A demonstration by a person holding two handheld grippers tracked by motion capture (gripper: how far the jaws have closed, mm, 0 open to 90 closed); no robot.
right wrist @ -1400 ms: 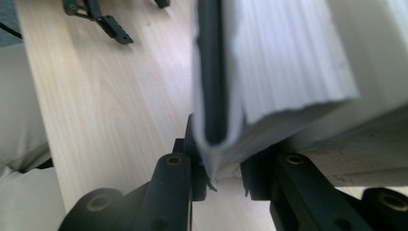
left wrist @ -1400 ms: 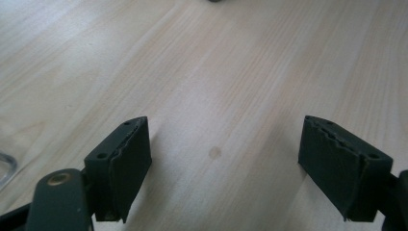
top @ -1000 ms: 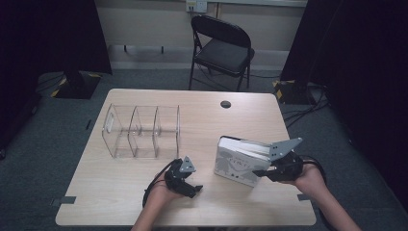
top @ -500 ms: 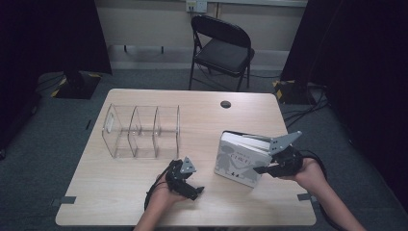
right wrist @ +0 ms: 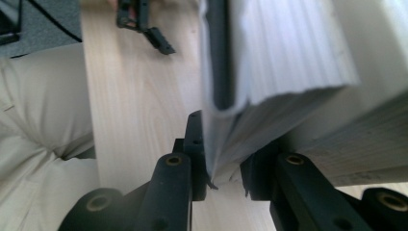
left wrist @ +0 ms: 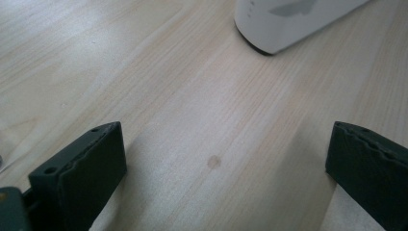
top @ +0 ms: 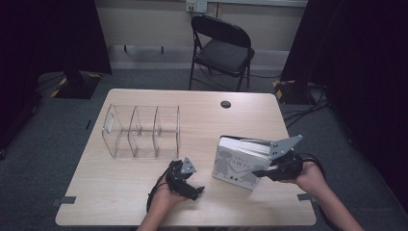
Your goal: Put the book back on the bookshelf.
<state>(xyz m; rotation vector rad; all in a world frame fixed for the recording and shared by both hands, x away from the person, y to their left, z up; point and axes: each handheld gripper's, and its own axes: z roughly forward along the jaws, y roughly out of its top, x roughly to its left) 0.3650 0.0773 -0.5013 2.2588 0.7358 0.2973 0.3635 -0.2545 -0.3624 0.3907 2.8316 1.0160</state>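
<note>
A white book [top: 235, 162] lies on the wooden table [top: 120, 202], right of centre, its right edge raised. My right gripper [top: 258, 173] is shut on that edge; in the right gripper view the jaws pinch the book [right wrist: 279, 57], cover and pages, near my right gripper [right wrist: 223, 159]. My left gripper [top: 195, 189] rests low over the table, left of the book. Its jaws have just been opening and stand wide, with bare wood between them in the left gripper view, where my left gripper [left wrist: 223, 139] faces the book's corner [left wrist: 288, 19].
A clear acrylic organizer [top: 142, 130] with three compartments stands at the table's left middle. A dark round cable hole [top: 225, 104] sits near the far edge. A black folding chair [top: 223, 48] stands behind the table. The left gripper [right wrist: 144, 24] appears far off in the right gripper view.
The left gripper's jaws stand a little wider apart than before. Both hands and the book stay where they were.
</note>
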